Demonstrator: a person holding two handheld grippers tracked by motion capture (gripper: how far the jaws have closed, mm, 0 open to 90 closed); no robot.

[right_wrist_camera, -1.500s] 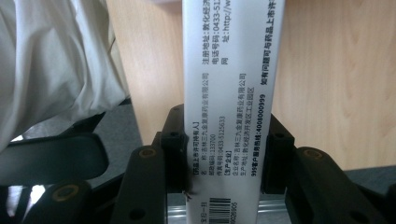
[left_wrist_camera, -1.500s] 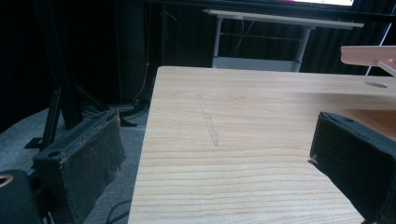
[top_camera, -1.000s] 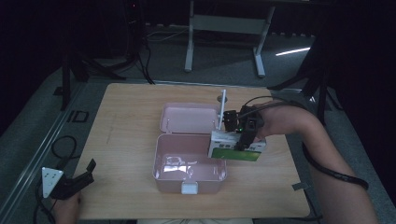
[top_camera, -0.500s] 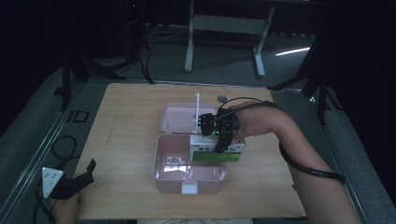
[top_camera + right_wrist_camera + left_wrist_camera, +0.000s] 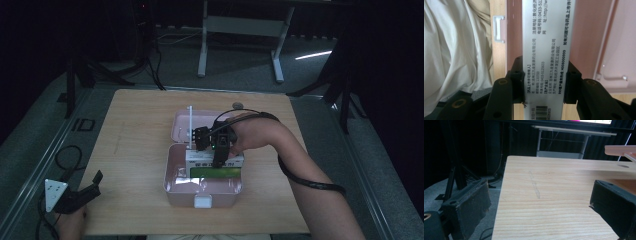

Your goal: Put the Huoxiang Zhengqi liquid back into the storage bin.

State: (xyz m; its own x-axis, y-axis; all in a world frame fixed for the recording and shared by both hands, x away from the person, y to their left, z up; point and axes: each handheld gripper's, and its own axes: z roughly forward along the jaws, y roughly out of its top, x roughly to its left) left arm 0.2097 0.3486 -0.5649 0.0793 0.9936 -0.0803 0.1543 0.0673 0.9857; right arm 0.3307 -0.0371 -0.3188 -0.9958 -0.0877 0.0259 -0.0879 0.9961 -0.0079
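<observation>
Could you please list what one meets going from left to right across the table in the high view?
The open black left gripper with its grey three-cornered plate → the bare light wooden tabletop → the open pink plastic case → the white and green medicine carton held by the right gripper → the person's forearm.

Prob. a lab/studio: dark drapes (image 5: 380, 30), stands (image 5: 80, 75), wood table (image 5: 145, 120).

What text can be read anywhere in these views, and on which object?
All on the grey face of the medicine box held in the right gripper, over the pink case:
"0433-5125633"
"133700"
"4000800999"
"0433-512", cut off at the frame edge
"http://w", cut off
Chinese lines and barcode digits: too small to read reliably.
High view: the box's print is blurred.
</observation>
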